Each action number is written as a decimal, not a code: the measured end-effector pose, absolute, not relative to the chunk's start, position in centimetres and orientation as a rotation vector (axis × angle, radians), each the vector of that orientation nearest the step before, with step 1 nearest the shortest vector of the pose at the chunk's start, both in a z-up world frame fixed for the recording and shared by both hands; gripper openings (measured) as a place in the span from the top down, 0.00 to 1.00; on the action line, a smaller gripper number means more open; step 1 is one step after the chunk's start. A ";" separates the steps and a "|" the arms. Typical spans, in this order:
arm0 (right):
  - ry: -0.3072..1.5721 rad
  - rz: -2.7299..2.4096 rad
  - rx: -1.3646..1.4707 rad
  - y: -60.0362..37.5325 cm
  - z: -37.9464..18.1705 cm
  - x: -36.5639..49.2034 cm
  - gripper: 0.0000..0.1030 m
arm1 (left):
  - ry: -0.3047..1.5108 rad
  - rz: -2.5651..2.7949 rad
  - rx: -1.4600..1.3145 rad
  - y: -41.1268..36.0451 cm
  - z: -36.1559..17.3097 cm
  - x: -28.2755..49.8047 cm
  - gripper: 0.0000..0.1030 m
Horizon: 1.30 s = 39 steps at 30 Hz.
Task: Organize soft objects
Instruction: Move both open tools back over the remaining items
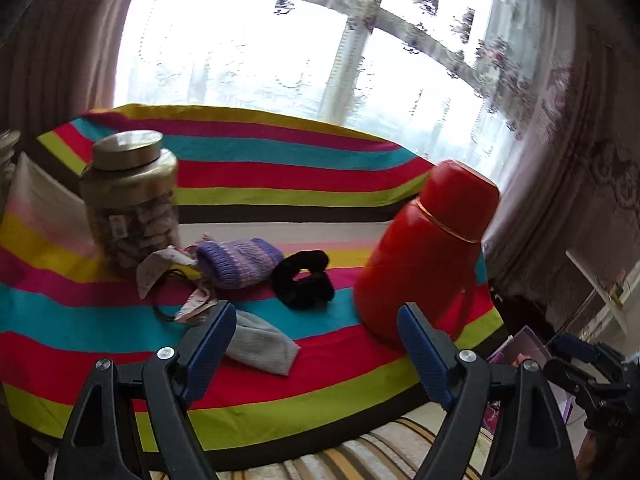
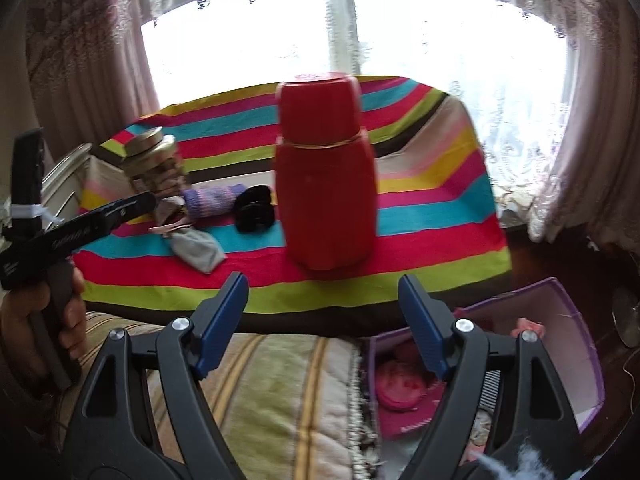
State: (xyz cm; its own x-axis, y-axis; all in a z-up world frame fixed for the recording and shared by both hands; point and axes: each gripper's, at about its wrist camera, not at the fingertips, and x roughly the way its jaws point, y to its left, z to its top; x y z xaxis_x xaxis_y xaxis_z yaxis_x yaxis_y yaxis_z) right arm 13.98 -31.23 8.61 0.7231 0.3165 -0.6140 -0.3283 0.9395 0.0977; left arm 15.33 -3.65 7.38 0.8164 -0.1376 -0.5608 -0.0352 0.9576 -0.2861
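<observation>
The left gripper (image 1: 316, 320) and right gripper (image 2: 322, 292) both hover with jaws released and nothing between them. On the striped cloth (image 1: 280, 176) the soft things cluster: a grey sock (image 1: 260, 344) by the left gripper's left finger, a purple knit piece (image 1: 238, 266) at its eleven o'clock, a black scrunchie (image 1: 304, 280) at twelve. The red flask (image 1: 424, 252) stands at one o'clock, and a purple box (image 2: 560, 328) sits at the right gripper's four o'clock.

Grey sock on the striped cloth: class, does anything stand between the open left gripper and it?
Nothing visible does. The grey sock lies flat just beyond the left gripper, with only bare striped cloth between. The red flask stands off to the right, clear of that path.
</observation>
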 end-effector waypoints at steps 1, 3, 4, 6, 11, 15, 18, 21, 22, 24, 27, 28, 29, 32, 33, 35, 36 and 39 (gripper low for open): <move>0.677 0.365 -0.027 -30.8 8.6 14.0 0.22 | 0.621 -0.037 -0.316 -2.5 7.1 15.4 0.18; 0.685 0.387 -0.036 -29.9 8.5 14.3 0.22 | 0.630 -0.010 -0.342 -1.1 6.6 15.5 0.19; 0.691 0.399 -0.037 -29.5 8.4 14.5 0.22 | 0.634 0.004 -0.354 -0.2 6.3 15.5 0.19; 0.704 0.419 -0.038 -28.8 8.3 14.8 0.22 | 0.641 0.021 -0.371 0.8 5.8 15.5 0.19; 0.719 0.458 -0.063 -27.0 8.3 15.7 0.22 | 0.701 0.034 -0.432 2.4 3.9 16.1 0.19; 0.727 0.492 -0.088 -25.5 8.1 16.4 0.22 | 0.753 0.028 -0.470 2.7 2.2 16.5 0.19; 0.739 0.514 -0.106 -24.4 7.6 16.9 0.22 | 0.777 0.029 -0.501 3.1 1.5 16.8 0.19; 0.750 0.535 -0.128 -23.2 7.2 17.6 0.22 | 0.815 0.037 -0.544 3.6 0.4 17.5 0.19; 0.754 0.540 -0.132 -22.9 7.1 17.8 0.22 | 0.830 0.040 -0.560 3.8 0.0 17.7 0.19; 0.760 0.548 -0.136 -22.4 6.9 18.2 0.22 | 0.864 0.041 -0.587 4.0 -0.8 18.5 0.19; 0.767 0.558 -0.145 -21.9 6.8 18.8 0.22 | 0.893 0.043 -0.603 4.0 -1.6 19.5 0.19; 0.768 0.562 -0.150 -21.6 6.7 19.0 0.22 | 0.897 0.043 -0.603 3.9 -1.7 19.8 0.19; 0.770 0.566 -0.153 -21.4 6.7 19.1 0.22 | 0.903 0.041 -0.603 3.8 -1.9 20.2 0.19; 0.776 0.579 -0.169 -20.6 6.6 19.6 0.22 | 0.895 0.064 -0.604 3.7 -2.2 21.3 0.19; 0.777 0.584 -0.174 -20.4 6.6 19.6 0.22 | 0.894 0.070 -0.605 3.7 -2.3 21.6 0.19; 0.777 0.591 -0.185 -19.9 6.7 19.9 0.22 | 0.899 0.091 -0.600 3.7 -2.5 22.2 0.19; 0.778 0.592 -0.190 -19.6 6.7 20.1 0.22 | 0.901 0.092 -0.603 3.7 -2.7 22.5 0.21; 0.775 0.590 -0.201 -19.0 6.7 20.8 0.22 | 0.932 0.112 -0.599 3.7 -3.4 23.2 0.22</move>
State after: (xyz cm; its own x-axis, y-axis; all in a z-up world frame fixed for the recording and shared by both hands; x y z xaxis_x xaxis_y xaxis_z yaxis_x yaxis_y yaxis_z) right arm 20.77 -19.01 6.72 0.5633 0.4261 -0.7079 -0.5694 0.8211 0.0411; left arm 23.15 3.66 -3.39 0.6027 -0.1613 -0.7815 -0.3419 0.8327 -0.4356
